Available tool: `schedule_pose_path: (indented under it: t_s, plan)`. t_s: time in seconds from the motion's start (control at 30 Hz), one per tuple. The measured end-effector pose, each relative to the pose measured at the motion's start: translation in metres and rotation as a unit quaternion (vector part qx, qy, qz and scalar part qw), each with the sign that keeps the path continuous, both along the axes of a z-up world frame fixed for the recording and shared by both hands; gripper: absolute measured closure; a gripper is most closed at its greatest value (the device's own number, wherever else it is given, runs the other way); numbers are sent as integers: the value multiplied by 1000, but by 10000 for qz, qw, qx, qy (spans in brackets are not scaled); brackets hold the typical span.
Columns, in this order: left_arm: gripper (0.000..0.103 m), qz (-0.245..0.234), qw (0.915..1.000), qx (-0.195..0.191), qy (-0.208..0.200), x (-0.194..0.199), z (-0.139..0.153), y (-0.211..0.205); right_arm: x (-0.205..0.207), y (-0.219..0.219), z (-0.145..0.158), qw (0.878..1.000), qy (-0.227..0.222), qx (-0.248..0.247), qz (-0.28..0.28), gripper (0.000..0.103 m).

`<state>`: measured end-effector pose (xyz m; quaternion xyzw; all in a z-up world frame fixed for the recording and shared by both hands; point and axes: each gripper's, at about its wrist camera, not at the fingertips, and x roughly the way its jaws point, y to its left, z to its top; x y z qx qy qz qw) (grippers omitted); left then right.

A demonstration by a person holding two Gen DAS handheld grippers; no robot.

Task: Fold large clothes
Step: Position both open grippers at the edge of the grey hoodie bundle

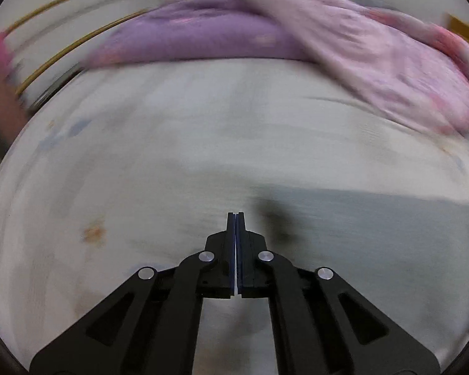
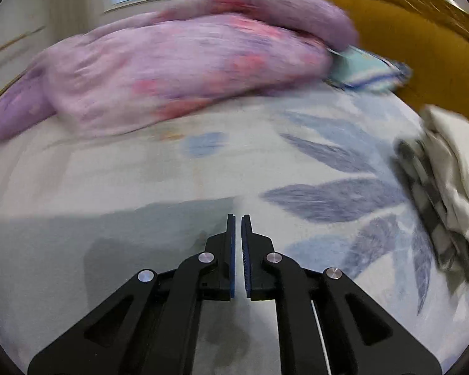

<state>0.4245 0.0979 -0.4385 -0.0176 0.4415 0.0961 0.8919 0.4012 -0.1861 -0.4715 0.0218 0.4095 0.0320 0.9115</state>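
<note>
One bed sheet (image 2: 203,168), pale with blue leaves, is filling both views. One purple-pink blanket (image 2: 178,72) is lying heaped at its far side. One grey-green garment (image 1: 375,218) is lying flat just ahead of both grippers. One black-and-white clothes pile (image 2: 444,200) is sitting at the right. The left gripper (image 1: 235,215) is pressing its jaws together on nothing; the right gripper (image 2: 238,217) is showing a narrow empty gap.
</note>
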Motion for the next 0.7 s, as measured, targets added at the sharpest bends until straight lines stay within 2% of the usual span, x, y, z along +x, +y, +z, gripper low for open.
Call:
schedule_pose_path:
  t_s: [0.07,0.13,0.17,0.2,0.27,0.33,0.37,0.4,0.43,0.47,0.5,0.53,0.57,0.6,0.67,0.7]
  plan:
    - [103,-597,9973,-398,-128,0,2,-51,-10,42,-3,9969,83,646,431,97]
    - [103,-907,9938,-637,8,1,-12,-89,-14,73,-19,9908,394,1122,644,97]
    - [103,-810,9951,-552,141,-2,-25,-101,-16,82,-31,9875,632,1237,748,99]
    - [103,-666,9963,-520,159,-10,-37,-103,-24,87,-44,9888,702,1071,768,102]
    - [103,-565,9958,-689,225,-33,-51,-89,-41,77,-57,9922,561,737,829,103]
    - [103,-701,9940,-812,199,-62,-55,-68,-59,46,-59,9907,556,849,906,103]
    - [101,-867,9935,-702,246,-78,-54,-59,-65,34,-55,9932,605,613,788,103]
    - [101,-830,9956,-193,395,-92,-54,-53,-70,25,-55,9952,684,288,643,103]
    - [101,-799,9955,-52,505,-103,-56,-44,-79,6,-53,9950,766,275,571,103]
    - [101,-695,9953,-220,639,-113,-53,-33,-83,-8,-51,9951,871,263,385,103]
    - [101,-317,9957,-272,821,-119,-50,-21,-86,-24,-51,9932,1150,-133,-93,103]
    - [101,-106,9951,-395,897,-122,-48,-15,-90,-34,-52,9909,1306,-114,-290,103]
    - [101,168,9937,-238,1087,-124,-45,-13,-92,-44,-50,9883,1422,-21,-551,103]
    - [101,232,9925,-147,1191,-123,-39,-16,-94,-51,-41,9855,1446,265,-847,102]
    - [101,124,9948,-211,984,-119,-21,-29,-90,-39,-19,9874,1185,768,-719,98]
    - [101,12,9960,-324,836,-117,-12,-38,-81,-16,-7,9900,1047,901,-287,98]
